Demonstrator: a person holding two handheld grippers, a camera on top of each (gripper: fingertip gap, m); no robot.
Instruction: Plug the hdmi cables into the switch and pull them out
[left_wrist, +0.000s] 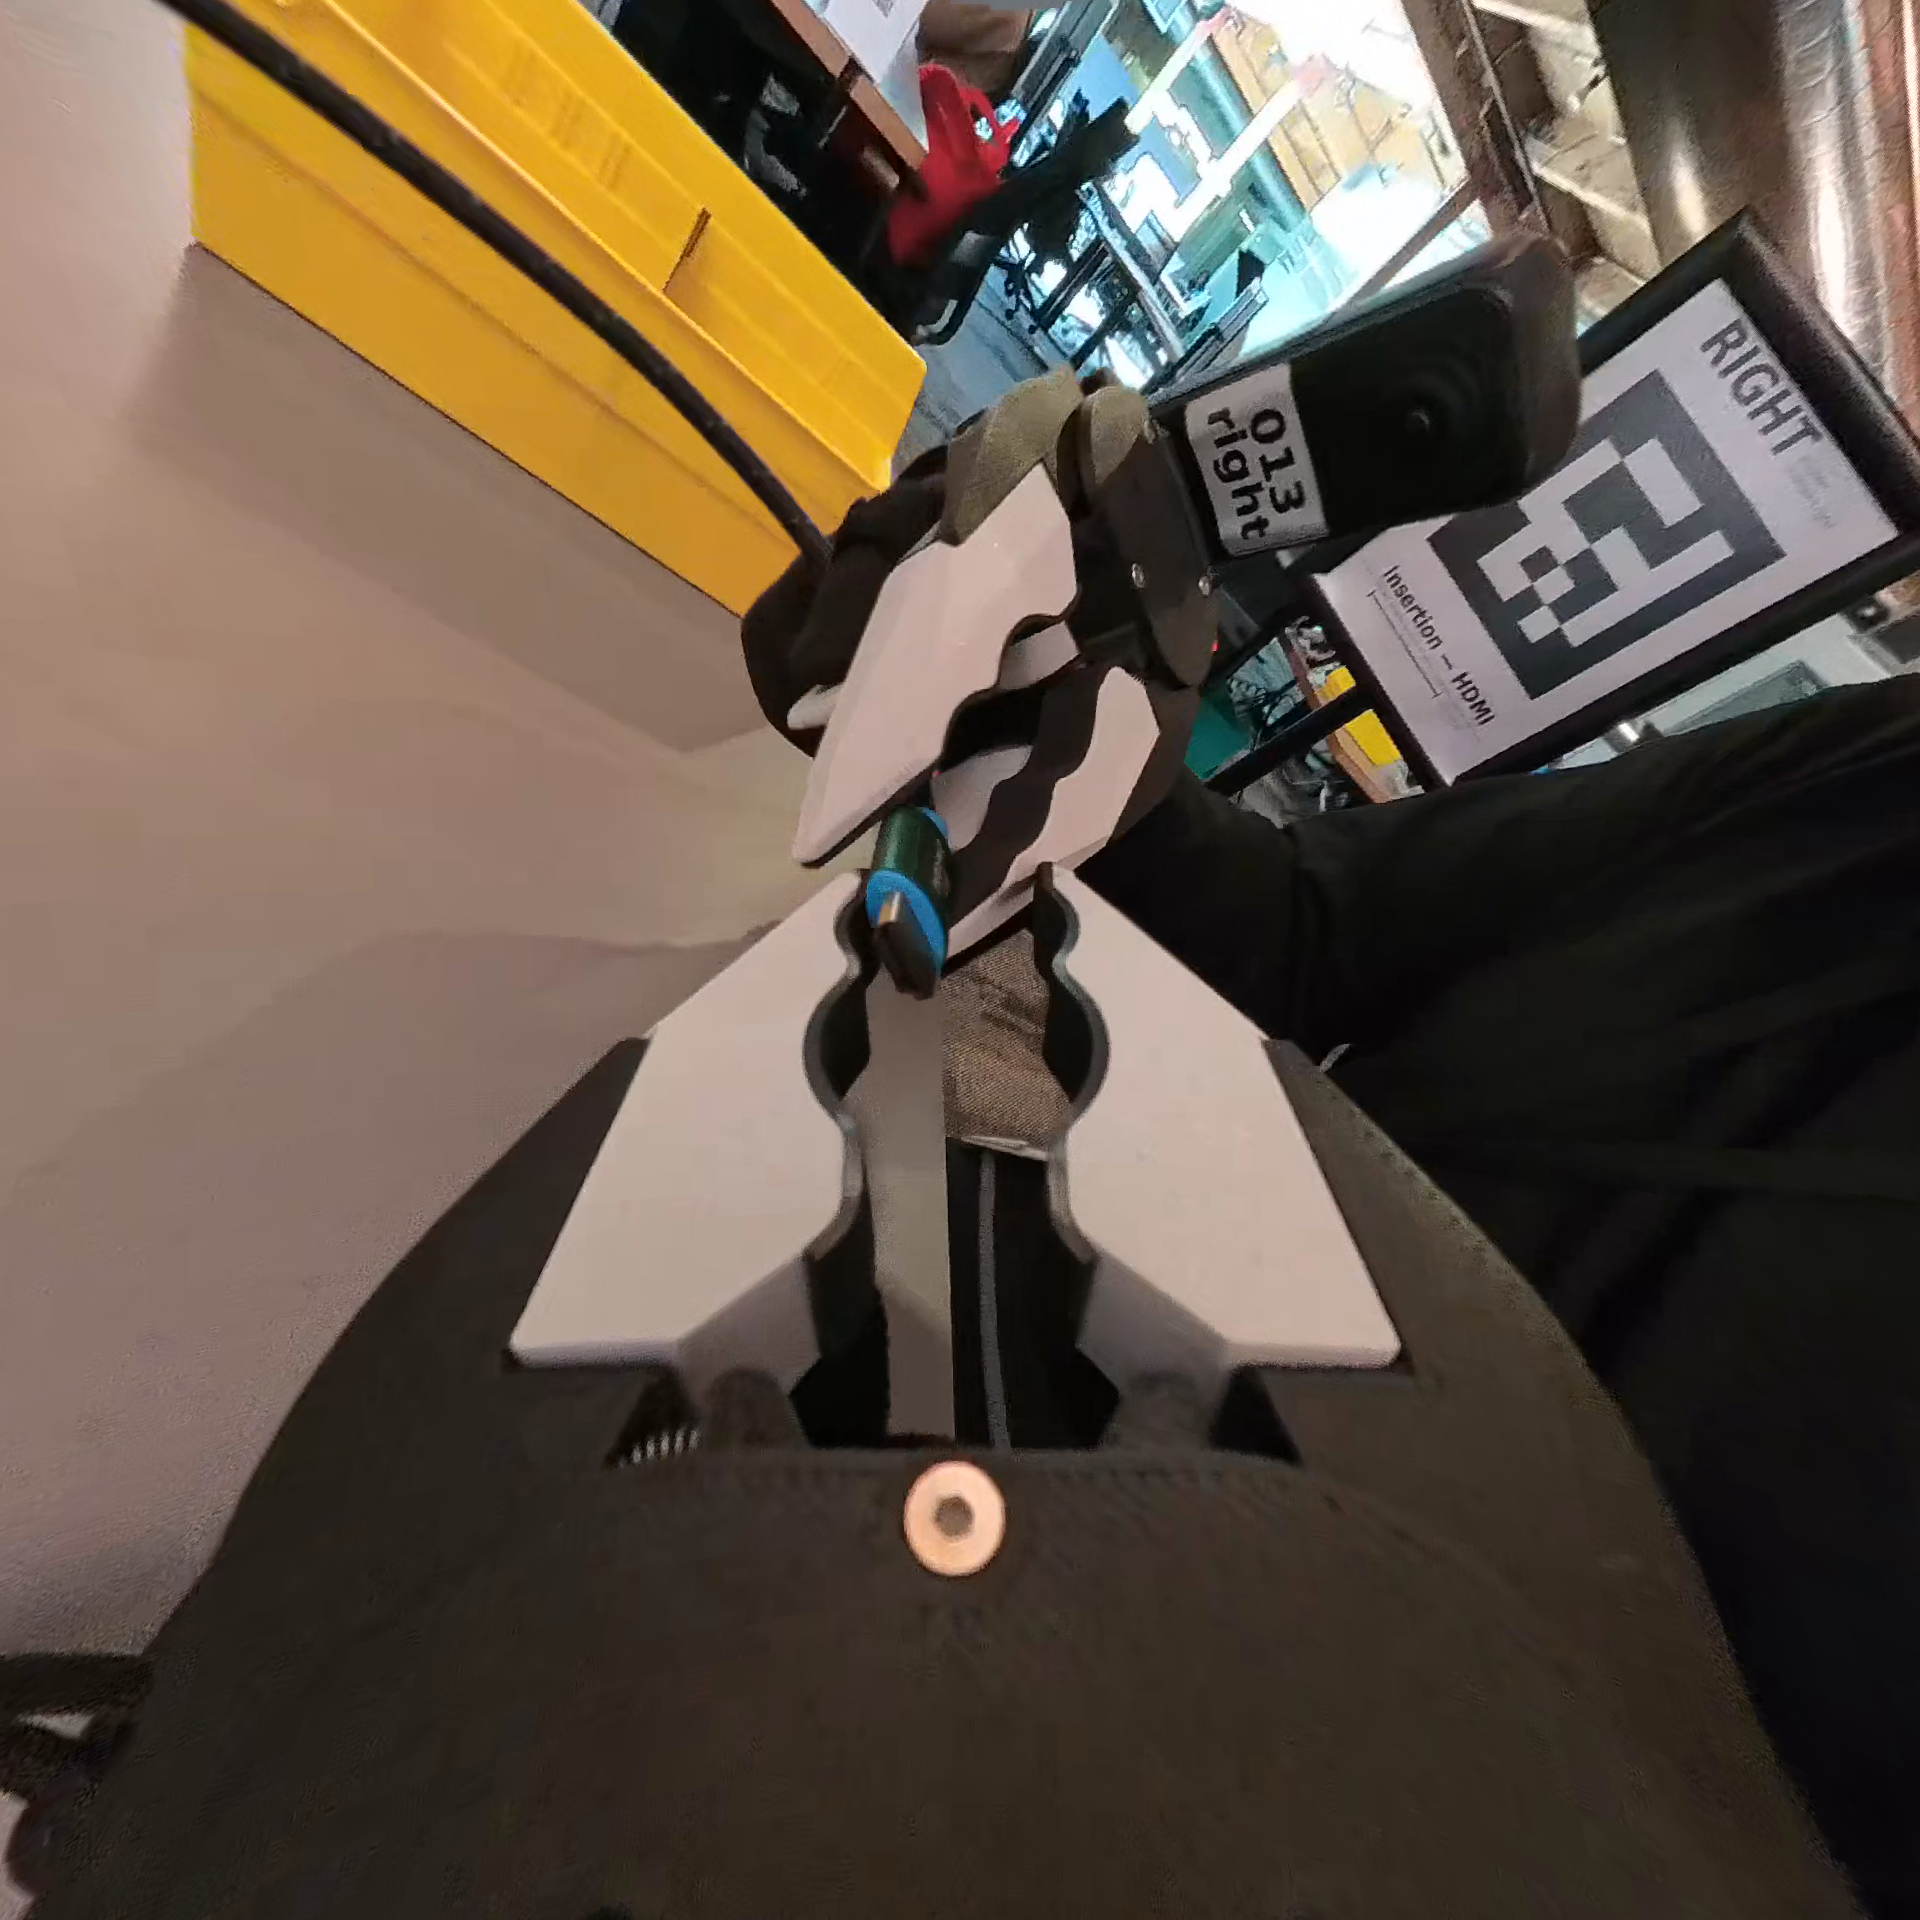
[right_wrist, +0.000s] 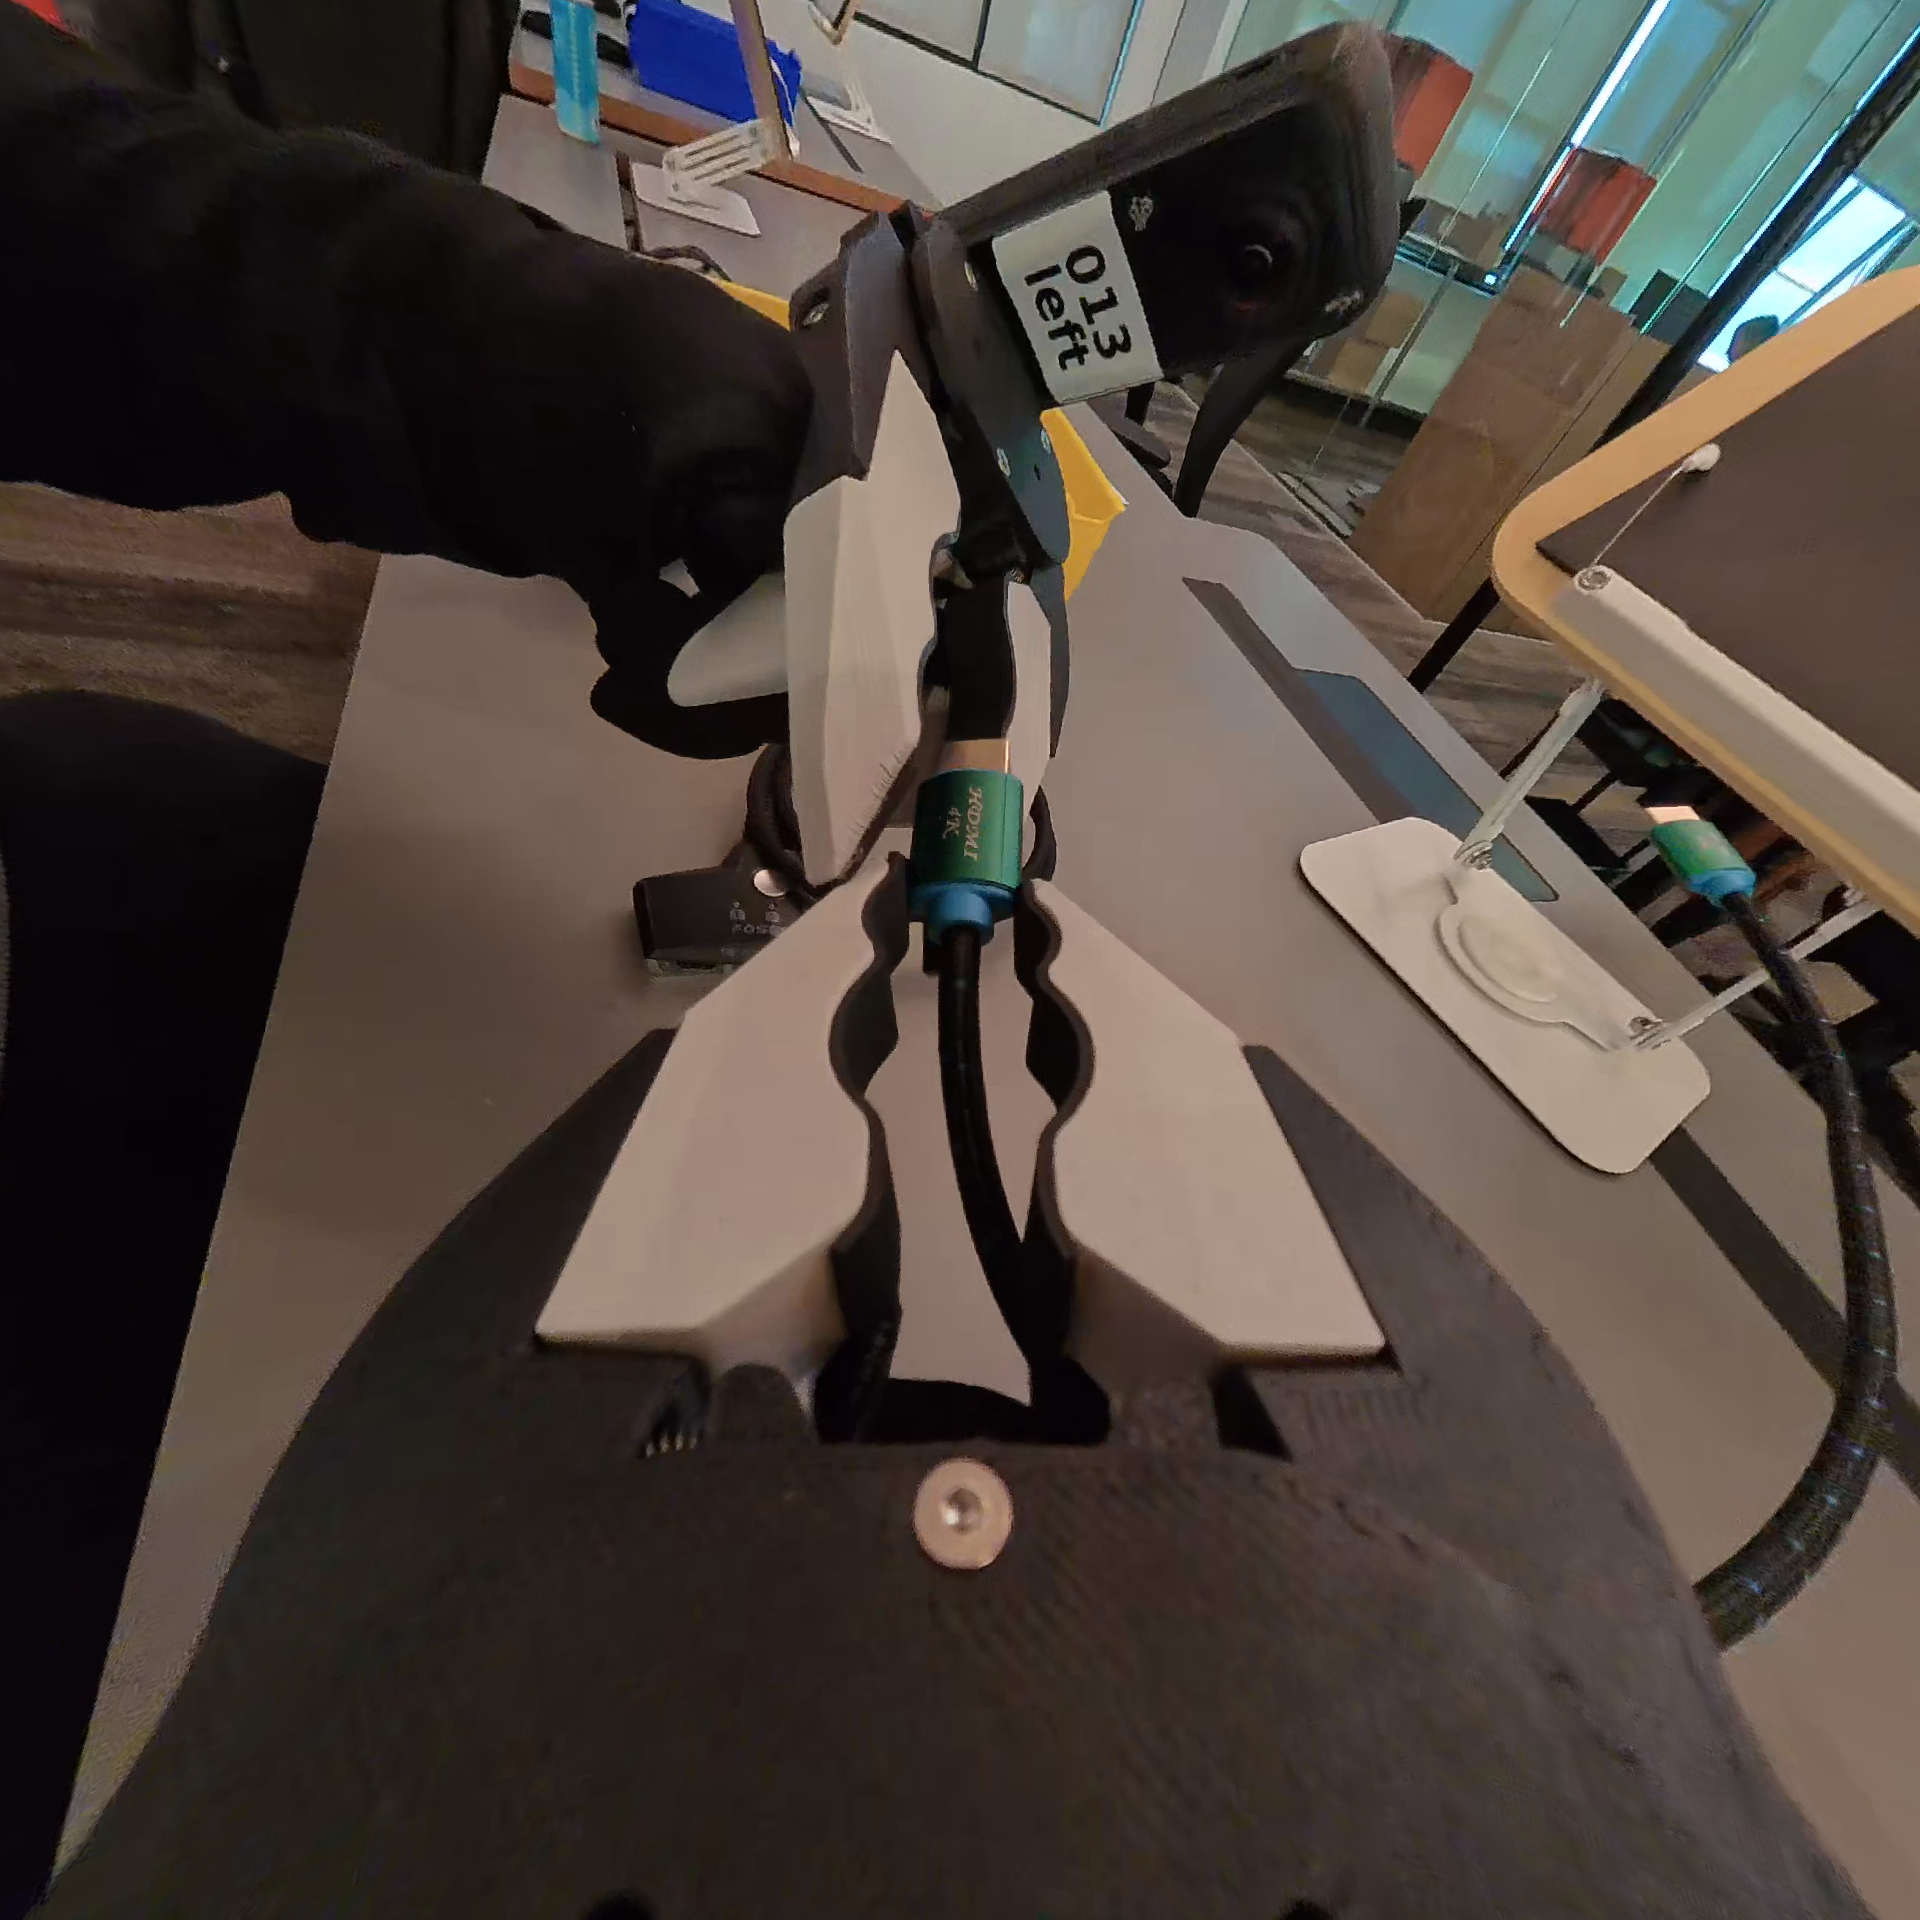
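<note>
Place: you're working in an office-style lab.
Ahead of your right jaws: a grey desk (right_wrist: 1195, 665), glass partition walls (right_wrist: 1621, 156) and a second desk (right_wrist: 1621, 499) beyond it.
Left of your left jaws: a yellow bin (left_wrist: 499, 281).
Right of your left jaws: a framed marker sign (left_wrist: 1621, 520) on a stand.

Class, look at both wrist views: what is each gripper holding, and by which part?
The right gripper pinches an HDMI plug by its green-and-blue shell. Whether the left gripper holds anything cannot be told.
</note>
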